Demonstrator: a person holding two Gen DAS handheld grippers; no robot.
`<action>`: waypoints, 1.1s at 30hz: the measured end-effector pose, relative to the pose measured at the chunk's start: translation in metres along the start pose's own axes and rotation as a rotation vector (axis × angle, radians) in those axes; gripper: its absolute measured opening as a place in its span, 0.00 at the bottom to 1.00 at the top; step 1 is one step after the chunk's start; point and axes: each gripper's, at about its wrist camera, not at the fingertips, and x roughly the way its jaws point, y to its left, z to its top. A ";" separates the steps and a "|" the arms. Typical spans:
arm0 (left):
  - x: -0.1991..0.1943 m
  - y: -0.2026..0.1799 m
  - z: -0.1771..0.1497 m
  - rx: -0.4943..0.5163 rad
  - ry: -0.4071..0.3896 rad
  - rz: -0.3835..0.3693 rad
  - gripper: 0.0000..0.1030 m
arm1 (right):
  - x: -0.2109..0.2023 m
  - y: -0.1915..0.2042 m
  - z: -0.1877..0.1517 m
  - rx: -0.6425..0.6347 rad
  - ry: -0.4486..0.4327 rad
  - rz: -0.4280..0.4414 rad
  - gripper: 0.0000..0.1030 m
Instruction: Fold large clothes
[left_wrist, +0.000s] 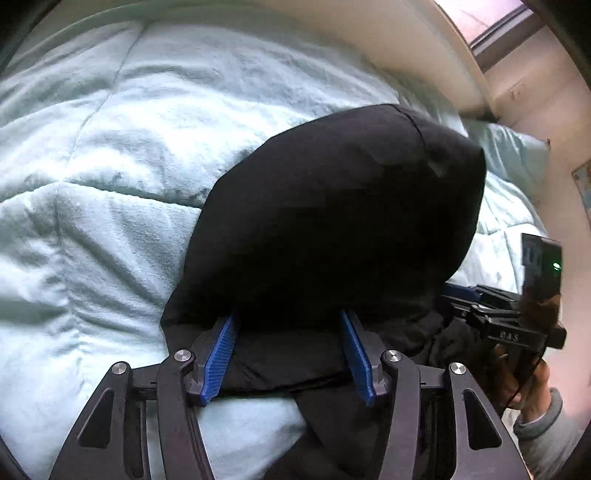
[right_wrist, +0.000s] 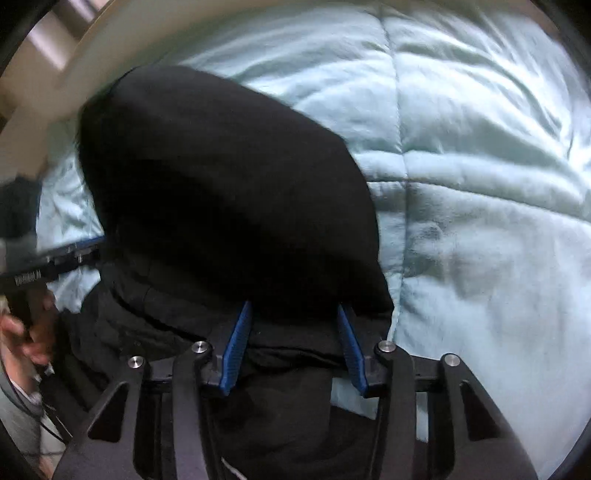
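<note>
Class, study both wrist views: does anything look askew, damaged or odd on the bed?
Nothing looks damaged or spilled. The black garment bulges in a rounded hump over the wide-apart blue fingers instead of lying flat on the rumpled comforter.

A pale aqua quilted comforter (left_wrist: 110, 177) covers the bed, its stitched seams dividing it into puffy, wrinkled panels. Behind it curves a cream headboard or bed rail (left_wrist: 417, 48), bent by the lens. A window (left_wrist: 491, 22) with a dark frame lets in pinkish daylight at the upper right of the left wrist view. Beside it stands a light wall (left_wrist: 543, 110), with a pillow (left_wrist: 506, 147) in matching aqua lying near it. A picture's edge (left_wrist: 583, 184) shows on that wall.
</note>
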 end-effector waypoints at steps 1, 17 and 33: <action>-0.006 -0.002 0.002 -0.003 -0.003 0.001 0.56 | -0.003 -0.002 0.001 0.004 0.000 0.009 0.48; -0.068 0.026 0.046 0.018 -0.008 -0.137 0.70 | -0.076 -0.057 0.049 -0.077 -0.039 0.119 0.80; -0.037 -0.002 0.027 0.209 0.018 -0.151 0.20 | -0.032 0.001 0.068 -0.275 0.008 0.208 0.19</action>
